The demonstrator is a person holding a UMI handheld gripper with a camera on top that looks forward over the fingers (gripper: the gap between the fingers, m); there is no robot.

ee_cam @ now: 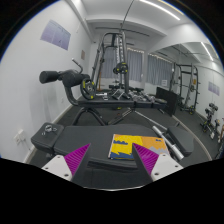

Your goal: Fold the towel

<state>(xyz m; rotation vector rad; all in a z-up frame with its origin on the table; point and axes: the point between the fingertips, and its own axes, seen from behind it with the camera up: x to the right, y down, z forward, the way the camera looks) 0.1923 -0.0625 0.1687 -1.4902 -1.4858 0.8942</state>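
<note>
Jaws spread wide, gripper [111,160] empty; yellow-and-blue folded towel [123,146] lies just ahead between them.

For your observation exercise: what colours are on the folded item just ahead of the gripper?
Yellow and blue, on the folded item in the gripper view.

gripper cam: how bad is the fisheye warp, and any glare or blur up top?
Gripper view: strong fisheye, the ceiling lights and walls bow in curves. The lights and the windows wash out white. The gym machine at centre is fairly sharp; detail softens toward the rim. The fingers stand open, pads evenly lit, above the yellow and blue item on the dark table.
</note>
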